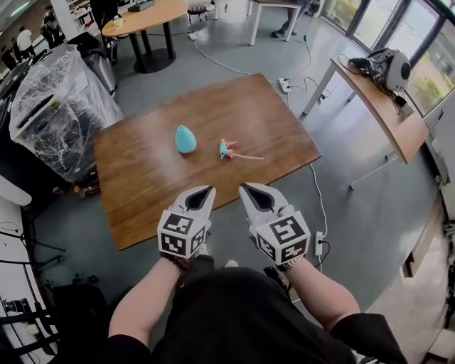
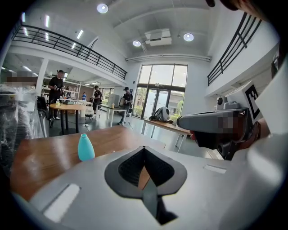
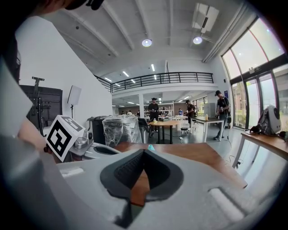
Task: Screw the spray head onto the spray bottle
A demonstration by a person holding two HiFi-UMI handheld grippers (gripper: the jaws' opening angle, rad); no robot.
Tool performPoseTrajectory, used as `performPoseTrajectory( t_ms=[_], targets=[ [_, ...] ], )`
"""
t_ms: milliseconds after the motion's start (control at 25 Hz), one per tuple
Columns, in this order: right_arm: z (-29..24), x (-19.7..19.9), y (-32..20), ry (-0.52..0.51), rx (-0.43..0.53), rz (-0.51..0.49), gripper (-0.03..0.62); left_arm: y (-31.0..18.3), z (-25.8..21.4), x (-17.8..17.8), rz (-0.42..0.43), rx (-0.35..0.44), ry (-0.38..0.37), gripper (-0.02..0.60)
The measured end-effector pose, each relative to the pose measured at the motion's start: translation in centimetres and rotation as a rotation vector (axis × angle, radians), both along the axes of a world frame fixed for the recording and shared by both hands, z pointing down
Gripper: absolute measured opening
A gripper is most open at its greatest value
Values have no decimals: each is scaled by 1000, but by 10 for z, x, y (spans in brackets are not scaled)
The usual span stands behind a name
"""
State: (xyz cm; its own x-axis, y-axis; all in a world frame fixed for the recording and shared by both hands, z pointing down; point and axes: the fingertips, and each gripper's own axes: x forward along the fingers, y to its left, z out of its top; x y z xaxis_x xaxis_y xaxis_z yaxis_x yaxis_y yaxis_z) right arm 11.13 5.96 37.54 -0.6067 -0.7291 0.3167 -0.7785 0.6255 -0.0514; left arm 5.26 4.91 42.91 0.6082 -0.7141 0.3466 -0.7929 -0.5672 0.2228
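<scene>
A small teal spray bottle (image 1: pixel 185 139) stands upright and capless near the middle of the brown wooden table (image 1: pixel 142 178). To its right lies the spray head (image 1: pixel 227 149), teal and pink, with its thin tube trailing right. Both grippers hover side by side at the table's near edge, short of both objects. My left gripper (image 1: pixel 207 192) is shut with nothing in it; my right gripper (image 1: pixel 246 189) is shut and empty too. In the left gripper view the bottle (image 2: pixel 85 147) shows to the left of the closed jaws (image 2: pixel 144 149). Only the bottle's tip (image 3: pixel 151 147) peeks above the right gripper's closed jaws (image 3: pixel 144 152).
A plastic-wrapped unit (image 1: pixel 57 106) stands off the table's left end. A long desk (image 1: pixel 377 106) with a bag is at the right, a round table (image 1: pixel 142 18) behind. Cables and a power strip (image 1: pixel 318 243) lie on the floor. People stand far off.
</scene>
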Motion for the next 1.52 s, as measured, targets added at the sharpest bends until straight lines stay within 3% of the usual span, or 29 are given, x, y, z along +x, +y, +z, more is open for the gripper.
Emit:
performPoseTrajectory(
  t_ms=[480,640,1000,1320,1520],
  targets=[
    [28,-16,-71,82,-83,126,-8,-66,49,-12,158,-124,6,18],
    [35,-19,-84,105,-110,142,-8,-80,69,-8,184,-181,1,60],
    [60,-4,-113,139,-179,102,-8,-117,120,9,146,-288,-41,74],
    [78,16,-154,150,-232,-26,-8,-140,154,20,38,-454,16,89],
    [99,15,-171,178,-276,-131,-8,-152,174,27,-6,-508,-13,107]
  ],
)
